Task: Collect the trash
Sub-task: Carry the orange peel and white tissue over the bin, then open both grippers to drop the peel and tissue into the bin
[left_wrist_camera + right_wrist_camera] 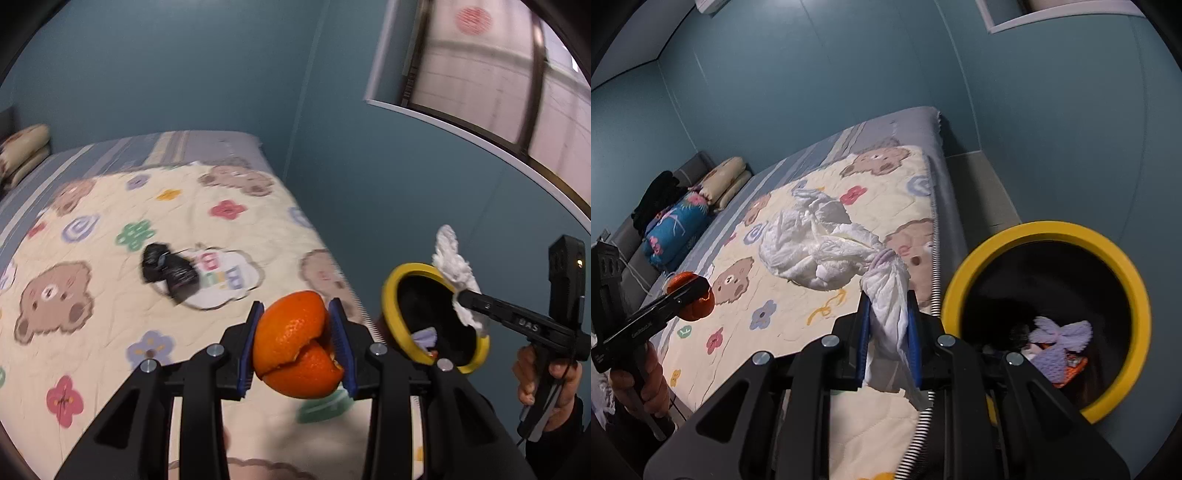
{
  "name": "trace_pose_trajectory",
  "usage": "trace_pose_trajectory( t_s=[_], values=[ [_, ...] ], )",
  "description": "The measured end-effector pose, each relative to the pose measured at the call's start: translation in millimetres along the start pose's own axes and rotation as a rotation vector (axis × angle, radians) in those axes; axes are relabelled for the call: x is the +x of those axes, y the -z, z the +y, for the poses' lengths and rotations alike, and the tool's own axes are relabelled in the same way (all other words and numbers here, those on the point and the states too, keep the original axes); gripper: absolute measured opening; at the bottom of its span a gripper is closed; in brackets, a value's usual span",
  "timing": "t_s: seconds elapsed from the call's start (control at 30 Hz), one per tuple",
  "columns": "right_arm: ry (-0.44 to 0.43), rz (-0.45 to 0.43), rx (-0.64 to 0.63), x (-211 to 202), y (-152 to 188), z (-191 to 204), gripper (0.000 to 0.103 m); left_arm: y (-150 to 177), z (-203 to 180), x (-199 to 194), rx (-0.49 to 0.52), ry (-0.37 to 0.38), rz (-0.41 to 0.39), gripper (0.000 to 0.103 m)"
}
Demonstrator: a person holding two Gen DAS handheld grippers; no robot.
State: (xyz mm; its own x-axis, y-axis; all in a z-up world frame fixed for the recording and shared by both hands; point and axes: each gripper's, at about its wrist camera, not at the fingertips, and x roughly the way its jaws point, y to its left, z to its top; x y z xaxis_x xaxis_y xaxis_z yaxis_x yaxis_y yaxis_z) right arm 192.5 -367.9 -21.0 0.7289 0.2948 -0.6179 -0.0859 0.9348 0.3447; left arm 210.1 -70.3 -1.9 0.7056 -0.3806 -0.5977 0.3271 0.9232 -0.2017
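My left gripper (300, 345) is shut on an orange peel (295, 343), held above the bed; in the right wrist view the same peel (692, 301) shows at the left, in the left gripper (689, 295). My right gripper (889, 334) is shut on a crumpled white tissue (820, 247) that hangs out past its blue pads. In the left wrist view that tissue (452, 266) and the right gripper (467, 301) sit over the rim of the yellow-rimmed black bin (391, 306). The bin (1049, 230) holds purple and orange scraps (1060, 343).
A bed with a cream bear-and-flower quilt (110, 229) fills the left. A black crumpled item (168, 269) lies on it. Pillows (726, 179) and a blue bundle (677, 225) sit at the headboard. Blue walls and a window (480, 70) stand behind. A hand (546, 380) holds the right grip.
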Motion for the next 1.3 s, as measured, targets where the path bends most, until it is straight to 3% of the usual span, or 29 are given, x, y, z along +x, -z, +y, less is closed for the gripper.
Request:
trace_pose_trajectory(
  t_s=[0.3, 0.77, 1.3],
  values=[
    [0.082, -0.077, 0.066, -33, -7, -53, 0.018, -16, -74, 11, 0.127, 0.074, -0.052, 0.034],
    [0.208, -0.168, 0.147, -59, -8, -116, 0.018, -26, -164, 58, 0.248, 0.173, -0.060, 0.034],
    [0.283, -0.140, 0.206, -30, -3, -160, 0.018, -20, -209, 126, 0.282, 0.191, 0.021, 0.034]
  ],
)
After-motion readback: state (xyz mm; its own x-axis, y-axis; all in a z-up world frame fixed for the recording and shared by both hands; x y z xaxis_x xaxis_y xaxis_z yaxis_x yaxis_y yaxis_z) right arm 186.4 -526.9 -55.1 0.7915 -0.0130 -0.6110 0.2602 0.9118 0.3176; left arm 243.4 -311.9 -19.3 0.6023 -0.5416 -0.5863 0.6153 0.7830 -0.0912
